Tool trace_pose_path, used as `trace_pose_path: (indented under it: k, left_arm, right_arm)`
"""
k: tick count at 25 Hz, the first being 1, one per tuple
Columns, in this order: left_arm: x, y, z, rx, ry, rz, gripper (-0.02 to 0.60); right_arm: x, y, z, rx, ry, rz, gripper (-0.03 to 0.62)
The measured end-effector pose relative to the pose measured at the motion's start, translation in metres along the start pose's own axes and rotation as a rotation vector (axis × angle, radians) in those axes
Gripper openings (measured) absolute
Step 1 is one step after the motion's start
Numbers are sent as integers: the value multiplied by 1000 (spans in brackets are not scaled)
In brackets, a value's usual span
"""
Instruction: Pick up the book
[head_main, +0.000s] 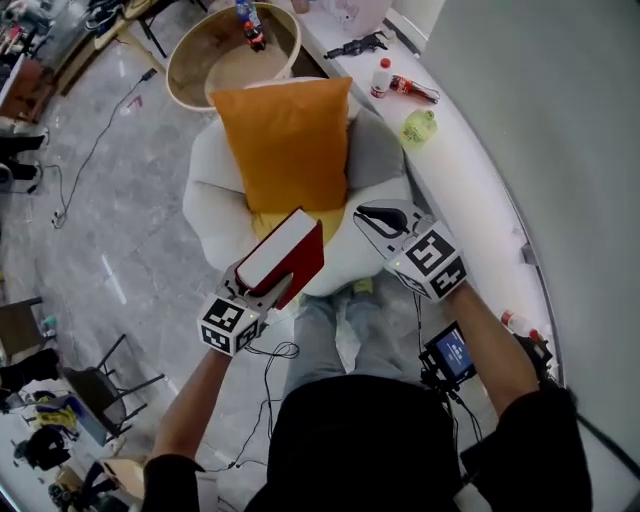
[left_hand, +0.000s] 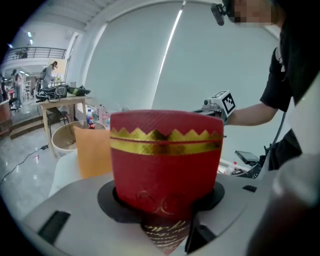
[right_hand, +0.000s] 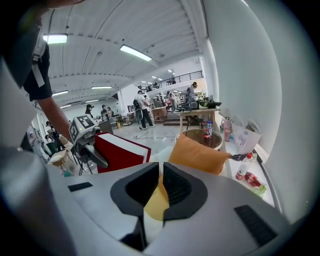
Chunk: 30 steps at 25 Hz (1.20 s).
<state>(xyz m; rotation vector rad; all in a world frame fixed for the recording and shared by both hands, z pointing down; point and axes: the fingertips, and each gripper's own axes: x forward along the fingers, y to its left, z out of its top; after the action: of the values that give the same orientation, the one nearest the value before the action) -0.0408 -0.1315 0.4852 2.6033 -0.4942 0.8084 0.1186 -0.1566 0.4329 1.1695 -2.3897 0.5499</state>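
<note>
Nearest, the left gripper (head_main: 266, 290) is clamped on the lower end of the red book (head_main: 286, 256), which is in the air over the person's knees, in front of the white chair (head_main: 212, 190). That end is buried between the jaws, so how deep they bite can't be made out. In the left gripper view a red face with a gold zigzag band (left_hand: 166, 141) fills the middle. From the head view the book's long axis runs lower-left to upper-right, free end raised toward the chair, white page edge up, red cover to the right. The right gripper (head_main: 380, 220) is just beside it, jaws closed and empty. Beyond, an orange pillow (head_main: 285, 140) hides most of a yellow cushion (head_main: 262, 222). Farther off is a round tub (head_main: 200, 62), cut off at the top edge.
</note>
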Motion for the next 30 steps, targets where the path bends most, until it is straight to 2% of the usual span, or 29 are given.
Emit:
trace_pose_path:
  k: [4, 8, 11, 14, 17, 19, 24, 30]
  left_arm:
    - [-29, -29, 44, 13, -82, 52, 244]
    - [-65, -61, 77, 2, -159, 148, 244]
    - [-91, -82, 94, -63, -211, 244, 244]
    - [-122, -102, 107, -133, -313, 357, 244]
    - [-150, -108, 114, -180, -399, 487, 244]
    - [-171, -111, 116, -195, -433, 544, 244]
    - [-215, -118, 108, -201, -499, 587, 244]
    - [-252, -152, 81, -182, -522, 603, 244]
  right_arm:
    - [-33, 5, 34, -16, -53, -38, 38]
    - [-64, 18, 60, -32, -117, -33, 38]
    - [-85, 30, 73, -57, -149, -24, 38]
    - [-107, 43, 86, -76, -188, -12, 38]
    - [-124, 55, 104, -83, -249, -3, 38]
    - [-133, 68, 113, -77, -284, 3, 38]
    - [-146, 104, 124, -81, -321, 5, 38]
    - [-167, 153, 118, -46, -352, 3, 38]
